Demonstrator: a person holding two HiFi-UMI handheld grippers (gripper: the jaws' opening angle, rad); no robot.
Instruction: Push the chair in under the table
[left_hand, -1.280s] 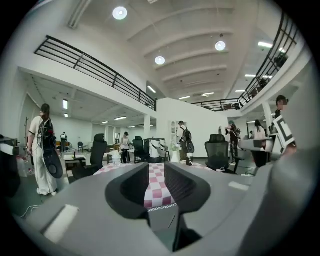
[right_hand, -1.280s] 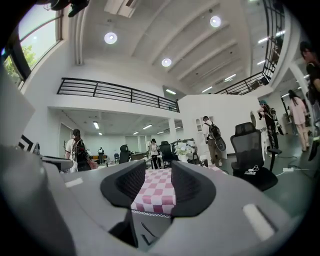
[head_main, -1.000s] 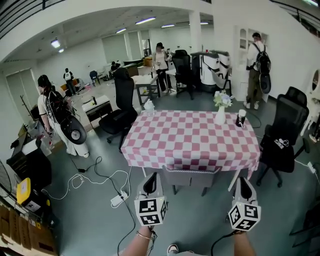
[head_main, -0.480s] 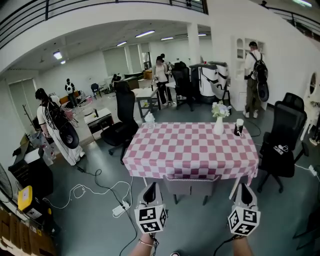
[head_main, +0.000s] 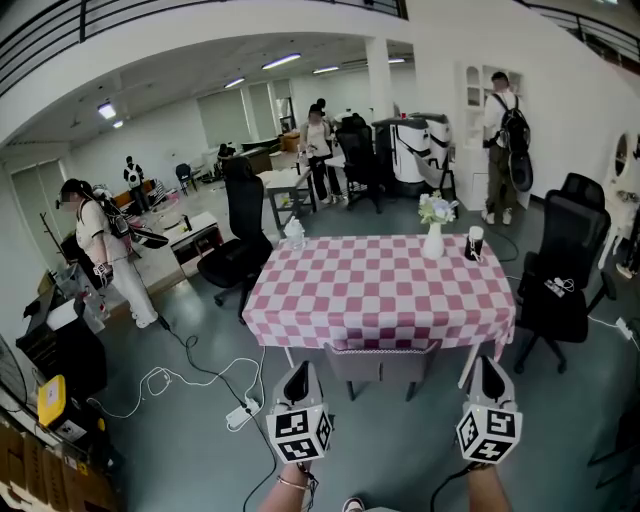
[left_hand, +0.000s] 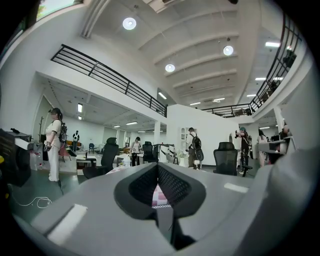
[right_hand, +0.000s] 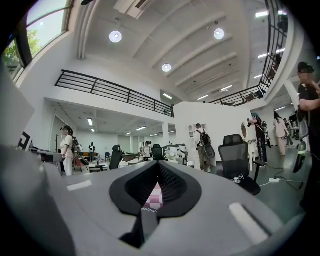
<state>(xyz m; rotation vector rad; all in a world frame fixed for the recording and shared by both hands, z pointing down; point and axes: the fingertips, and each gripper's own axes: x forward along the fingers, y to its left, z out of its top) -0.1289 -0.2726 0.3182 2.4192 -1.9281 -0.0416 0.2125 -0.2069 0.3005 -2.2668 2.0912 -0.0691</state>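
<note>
- The bench (head_main: 375, 290) stands in the middle of the room under a pink-and-white checked cloth that hangs over its edges.
- The grey chair (head_main: 382, 360) stands at the bench's near side. Its back shows just below the cloth's hanging hem and its seat reaches in under the top. How far in it goes I cannot tell.
- The left gripper (head_main: 297, 372) is held level and points at the bench. It is to the left of the chair and apart from it, and its jaws are pressed together with nothing between them.
- The right gripper (head_main: 487, 366) is held level on the chair's other side, also clear of it. Its jaws have just been closing and now meet, empty.
- Toward the far right of the bench stand a white vase (head_main: 433, 240) of flowers and a dark cup (head_main: 474, 243) just beside it.
- A clear bottle (head_main: 293, 235) stands at the far left corner.
- A black office chair (head_main: 240, 240) stands off the bench's far left corner, and a second office chair (head_main: 562, 275) stands at its right end.
- White cables (head_main: 190, 365) lie on the floor to the left.
</note>
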